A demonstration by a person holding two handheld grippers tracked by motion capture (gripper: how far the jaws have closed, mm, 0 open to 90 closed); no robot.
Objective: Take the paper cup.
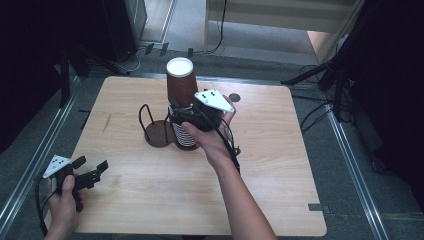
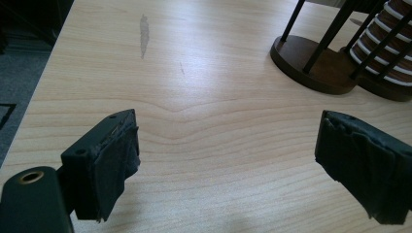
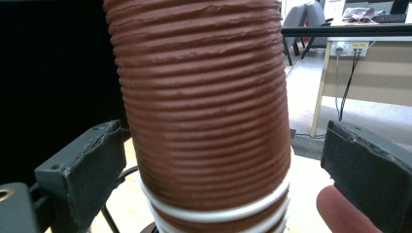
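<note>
cup stack (image 3: 206,121): upright, long axis vertical, top cup upside down | my right gripper (image 3: 214,174): jaws wide, flanking stack, left jaw near it | my left gripper (image 2: 228,170): jaws wide, empty over table (image 2: 204,73)

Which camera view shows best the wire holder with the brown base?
The high view: it shows the whole wire holder with its round base and black loop, left of the cup stack. The left gripper view shows part of its base and some rods. The right gripper view shows perhaps one thin rod at the bottom.
</note>
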